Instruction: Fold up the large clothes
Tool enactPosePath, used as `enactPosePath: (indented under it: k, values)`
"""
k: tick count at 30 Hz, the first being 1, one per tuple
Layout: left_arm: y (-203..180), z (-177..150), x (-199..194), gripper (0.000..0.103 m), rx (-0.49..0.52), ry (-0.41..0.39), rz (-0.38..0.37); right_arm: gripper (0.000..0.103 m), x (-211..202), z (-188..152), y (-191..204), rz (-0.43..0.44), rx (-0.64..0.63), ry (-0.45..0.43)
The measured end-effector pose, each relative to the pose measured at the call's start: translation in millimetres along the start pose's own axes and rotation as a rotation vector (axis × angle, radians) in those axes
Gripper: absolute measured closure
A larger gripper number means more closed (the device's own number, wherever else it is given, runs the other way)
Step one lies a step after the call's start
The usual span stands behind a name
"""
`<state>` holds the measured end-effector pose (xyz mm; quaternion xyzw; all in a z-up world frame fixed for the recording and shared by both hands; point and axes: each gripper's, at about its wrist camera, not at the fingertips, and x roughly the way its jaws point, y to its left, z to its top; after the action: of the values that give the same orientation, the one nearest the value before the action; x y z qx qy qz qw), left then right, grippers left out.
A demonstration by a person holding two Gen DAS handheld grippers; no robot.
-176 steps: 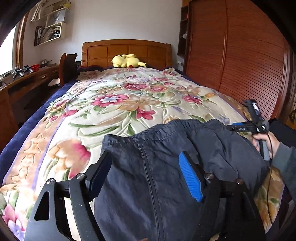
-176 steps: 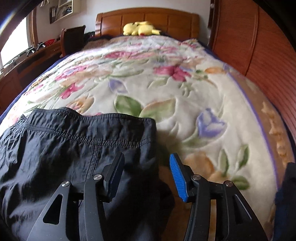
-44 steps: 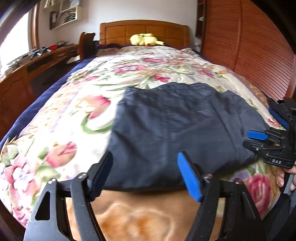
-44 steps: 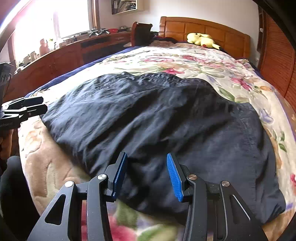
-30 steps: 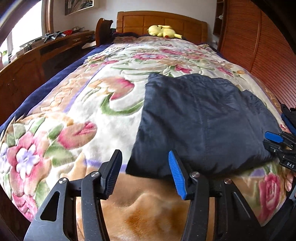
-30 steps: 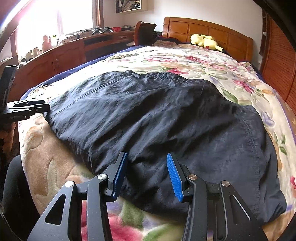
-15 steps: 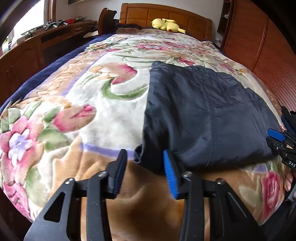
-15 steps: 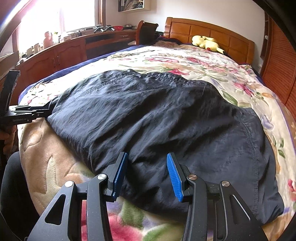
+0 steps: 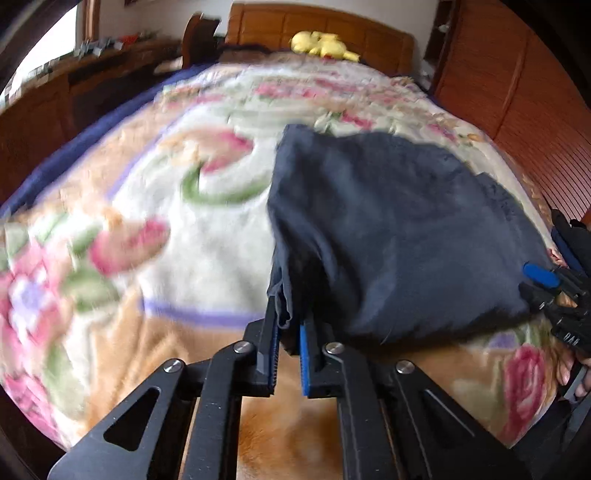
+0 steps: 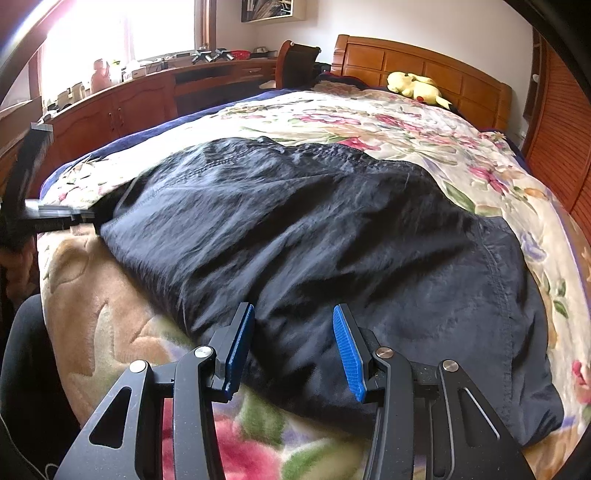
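Dark navy nylon garment [image 10: 332, 251], folded to a broad rumpled slab, lies on the near half of the bed, on the cream floral plush blanket [image 10: 369, 122]. My left gripper [image 9: 290, 334] has its fingers [image 9: 269, 343] pinched nearly together on the garment's near left corner; a fold of dark cloth sits between the pads and the corner is lifted off the blanket. Left view is motion-blurred, blanket pattern smeared. In the right view that same gripper [image 10: 70, 216] shows at the far left edge, tips touching the garment's corner.

My right gripper [image 10: 291, 349] has its fingers [image 10: 349, 354] spread wide, blue pads apart, holding nothing. It sits over the garment's near edge, cloth visible in the gap; whether the pads touch fabric I cannot tell. From the left view the right gripper [image 9: 554, 291] is at the right edge, just beside the garment's near right corner.

Garment's gathered seam edge faces the far side, toward the wooden headboard [image 10: 424, 74]. Yellow plush toy [image 10: 415, 88] lies at the head of the bed, well apart from the garment. Long wooden counter [image 10: 147, 96] with clutter runs along the left under the bright window [image 10: 122, 33]. Reddish slatted wardrobe doors [image 9: 517, 99] on the right.
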<state>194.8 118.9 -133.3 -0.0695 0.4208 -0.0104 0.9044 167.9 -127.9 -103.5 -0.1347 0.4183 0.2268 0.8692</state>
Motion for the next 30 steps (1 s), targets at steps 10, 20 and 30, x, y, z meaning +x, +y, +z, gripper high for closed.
enactPosePath:
  k: [10,20,30]
  values:
    - [-118.6,72.3,-60.4,0.096,0.238,-0.164,-0.058,0.057,-36.5,-29.8,-44.0,-0.042,0.095,-0.031]
    - [-277.4,108.2,-63.1,0.096,0.457,-0.171,-0.18,0.057,-93.1,-64.5,-102.9,-0.123,0.238,-0.113]
    - [-363.7,74.0,-38.3,0.096,0.551,-0.085,-0.315,0.057,-123.3,-95.5,-131.4,-0.133,0.361,-0.166]
